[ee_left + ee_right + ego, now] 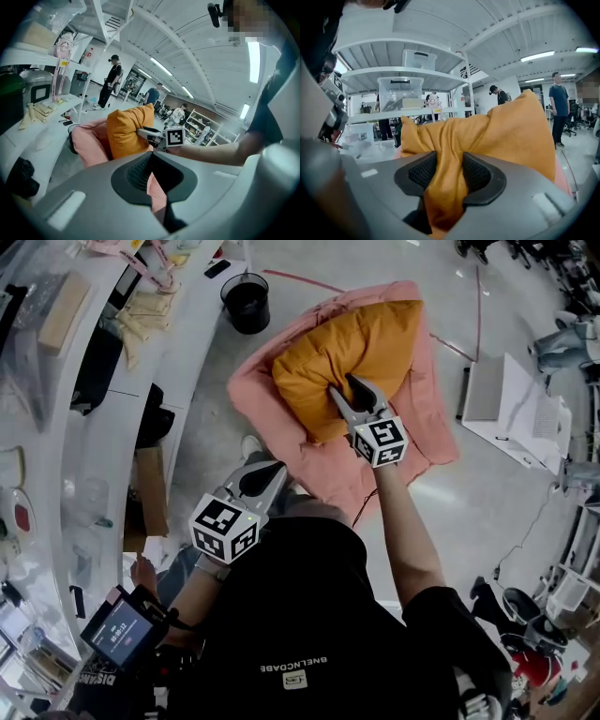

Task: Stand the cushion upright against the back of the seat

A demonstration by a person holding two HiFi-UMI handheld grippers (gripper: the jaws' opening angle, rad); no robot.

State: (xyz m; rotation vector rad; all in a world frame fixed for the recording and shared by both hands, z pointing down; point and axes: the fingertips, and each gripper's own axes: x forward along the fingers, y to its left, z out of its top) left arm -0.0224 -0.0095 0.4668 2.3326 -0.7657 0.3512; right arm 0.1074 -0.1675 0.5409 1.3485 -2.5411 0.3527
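Note:
An orange cushion (pixel 352 357) leans upright against the back of a pink padded seat (pixel 272 418). My right gripper (pixel 343 388) reaches into the cushion's near lower edge. In the right gripper view, a fold of the cushion (pixel 501 136) is pinched between the ribbed pads of the right gripper (pixel 449 176). My left gripper (pixel 263 480) hangs back from the seat, shut with nothing in it. The left gripper view looks past the closed left gripper (pixel 150 174) to the cushion (pixel 126 131) and the right gripper (pixel 151 134) at its side.
A black bin (pixel 247 302) stands on the floor beyond the seat's left corner. Curved white shelving (pixel 84 456) with clutter runs along the left. A white box (pixel 511 404) sits to the right, and a red cable (pixel 450 345) crosses the floor. People stand in the background.

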